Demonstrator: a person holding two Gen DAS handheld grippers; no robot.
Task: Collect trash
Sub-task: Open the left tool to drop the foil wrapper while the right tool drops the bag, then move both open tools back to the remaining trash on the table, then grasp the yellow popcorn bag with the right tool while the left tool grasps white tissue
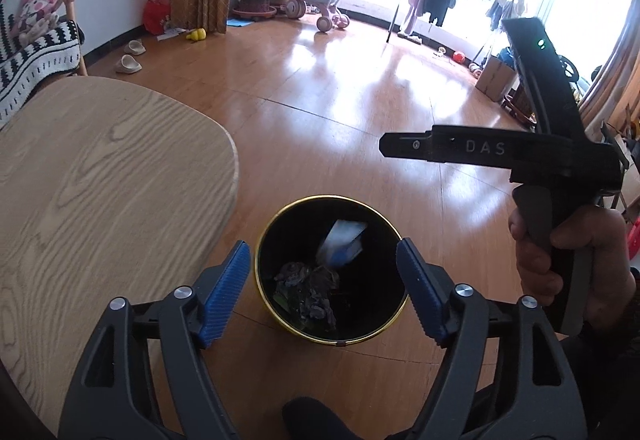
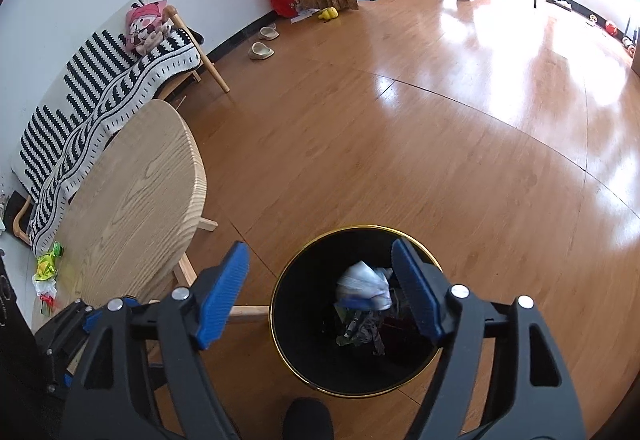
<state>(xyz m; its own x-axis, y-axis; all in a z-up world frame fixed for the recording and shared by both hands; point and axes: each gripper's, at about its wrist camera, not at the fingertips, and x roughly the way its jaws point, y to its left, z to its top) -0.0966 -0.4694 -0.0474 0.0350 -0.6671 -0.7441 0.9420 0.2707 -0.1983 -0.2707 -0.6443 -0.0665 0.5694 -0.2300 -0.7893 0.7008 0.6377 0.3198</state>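
the biggest risk, as it seems from here, is the trash bin (image 1: 332,268) itself: it stands on the wooden floor (image 1: 340,112) directly under both pairs of jaws, and a finger which goes down too low can hit its gold rim and tip it, so the collected trash falls out again. a second risk is the two tools meeting each other, because both hang over the same opening; in the left wrist view the right gripper's black body is just to the right of the left jaws, with the person's hand (image 1: 568,260) closed on its handle. a smaller risk is that something is forgotten: some bright wrappers (image 2: 47,272) lie far to the left of the right jaws, beside the round wooden table (image 2: 128,192), and they are probably trash too.

the white and blue packet (image 2: 364,284) is blurred and sits inside the bin, on top of the dark crumpled trash (image 1: 308,292), between and below the blue pads; it touches no pad.

the left gripper (image 1: 324,292) points steeply down at the bin, its jaws spread wide and holding nothing. the right gripper (image 2: 320,292) has nearly the same steep pose over the bin, jaws also apart and empty.
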